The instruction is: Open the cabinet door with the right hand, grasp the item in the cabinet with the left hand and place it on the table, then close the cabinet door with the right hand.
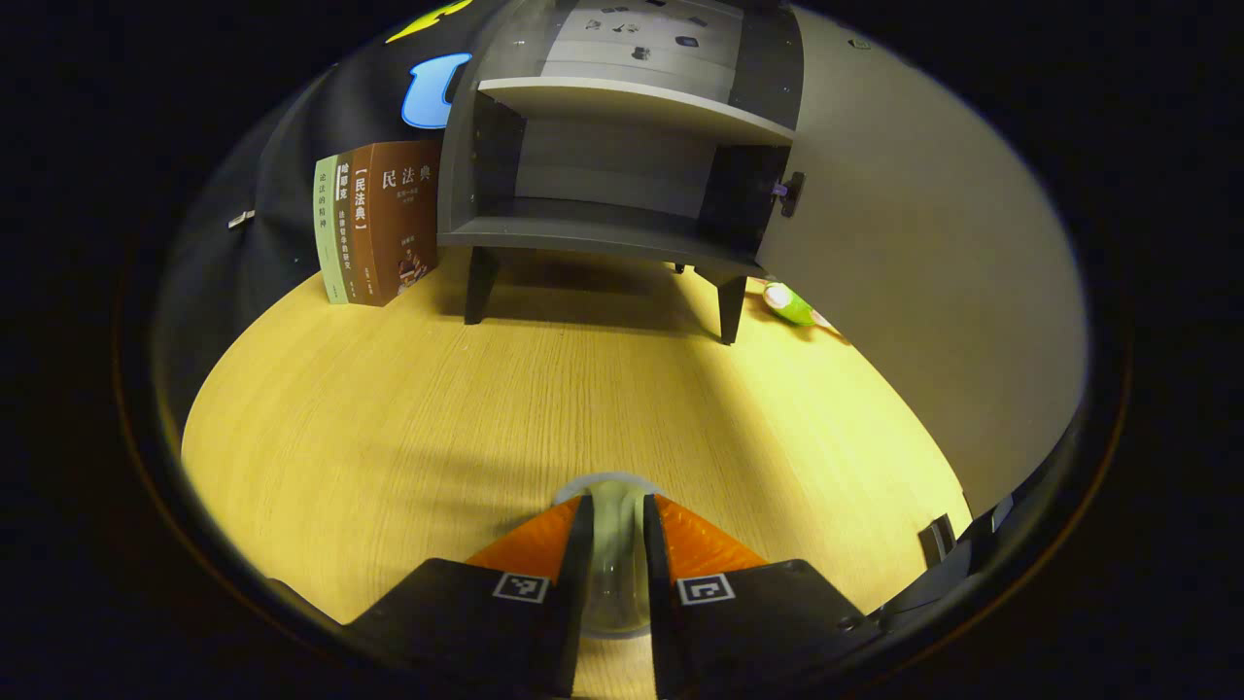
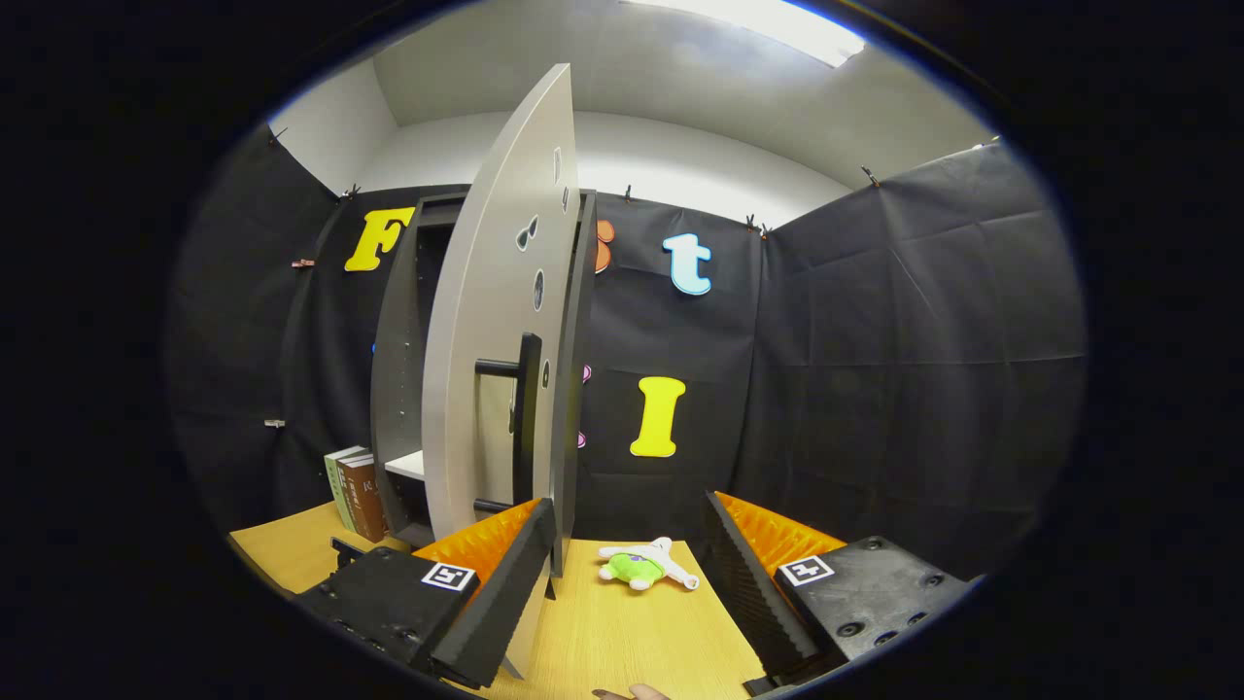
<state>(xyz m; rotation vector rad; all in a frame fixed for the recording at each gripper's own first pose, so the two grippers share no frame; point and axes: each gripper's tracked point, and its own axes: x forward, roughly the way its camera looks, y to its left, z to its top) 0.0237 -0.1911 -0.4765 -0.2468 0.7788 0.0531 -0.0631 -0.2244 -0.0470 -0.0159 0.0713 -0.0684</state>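
Note:
My left gripper (image 1: pixel 614 544) is shut on a clear glass item (image 1: pixel 610 494), held low over the wooden table (image 1: pixel 389 418); whether it rests on the wood I cannot tell. Ahead stands the grey cabinet (image 1: pixel 603 233) with its lower compartment bare and its door (image 1: pixel 923 272) swung wide to the right. In the right gripper view the door (image 2: pixel 496 321) stands edge-on with its black bar handle (image 2: pixel 526 408) facing me. My right gripper (image 2: pixel 627 583) is open just in front of the door, its left finger (image 2: pixel 505 574) close to the door's lower edge and below the handle.
Several books (image 1: pixel 374 224) lean by the cabinet's left side (image 2: pixel 355 491). A green and white plush toy (image 2: pixel 646 566) lies on the table right of the door, also visible past the cabinet leg (image 1: pixel 792 303). Black cloth walls close the booth.

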